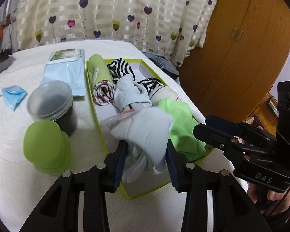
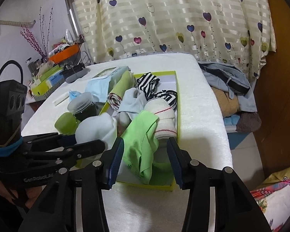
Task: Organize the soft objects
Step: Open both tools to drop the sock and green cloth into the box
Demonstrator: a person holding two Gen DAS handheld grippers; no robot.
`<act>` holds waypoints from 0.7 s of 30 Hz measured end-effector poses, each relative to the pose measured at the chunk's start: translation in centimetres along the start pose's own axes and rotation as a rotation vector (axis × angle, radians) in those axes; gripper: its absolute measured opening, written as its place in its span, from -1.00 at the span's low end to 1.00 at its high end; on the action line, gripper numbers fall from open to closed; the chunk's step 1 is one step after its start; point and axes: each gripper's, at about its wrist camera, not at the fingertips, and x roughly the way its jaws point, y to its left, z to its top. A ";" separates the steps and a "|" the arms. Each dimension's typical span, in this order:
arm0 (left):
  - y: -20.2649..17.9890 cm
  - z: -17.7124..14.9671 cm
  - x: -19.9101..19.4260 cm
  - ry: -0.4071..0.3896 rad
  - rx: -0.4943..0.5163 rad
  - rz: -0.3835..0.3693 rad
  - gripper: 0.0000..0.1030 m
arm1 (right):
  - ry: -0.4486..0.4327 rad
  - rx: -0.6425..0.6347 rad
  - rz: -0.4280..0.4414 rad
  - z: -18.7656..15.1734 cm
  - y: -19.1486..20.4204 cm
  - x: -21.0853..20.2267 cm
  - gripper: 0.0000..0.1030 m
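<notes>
Ribbed blue-padded jaws of both grippers parted around limp pale-blue sock (image 1: 145, 133) and crumpled green cloth (image 2: 143, 141)

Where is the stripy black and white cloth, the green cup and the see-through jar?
Striped cloth (image 1: 120, 69): left wrist view, on its bunched middle, inside the box.
Green cup (image 1: 45, 145): left wrist view, on its side wall.
Jar (image 1: 49, 98): left wrist view, on its frosted lid.
</notes>
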 end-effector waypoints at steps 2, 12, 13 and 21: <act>0.0 0.0 -0.5 -0.009 0.004 0.003 -0.19 | -0.004 0.007 -0.002 0.0 0.0 -0.1 -0.08; 0.3 -0.2 -3.2 -0.065 0.000 0.006 -0.18 | -0.019 -0.001 -0.006 0.1 1.1 -1.0 -0.08; 0.3 -0.2 -3.4 -0.070 -0.001 0.008 -0.18 | -0.023 -0.005 -0.005 0.1 1.3 -1.2 -0.08; 0.4 -0.2 -5.0 -0.107 0.004 0.010 -0.17 | -0.042 -0.029 -0.003 0.2 2.8 -2.1 -0.08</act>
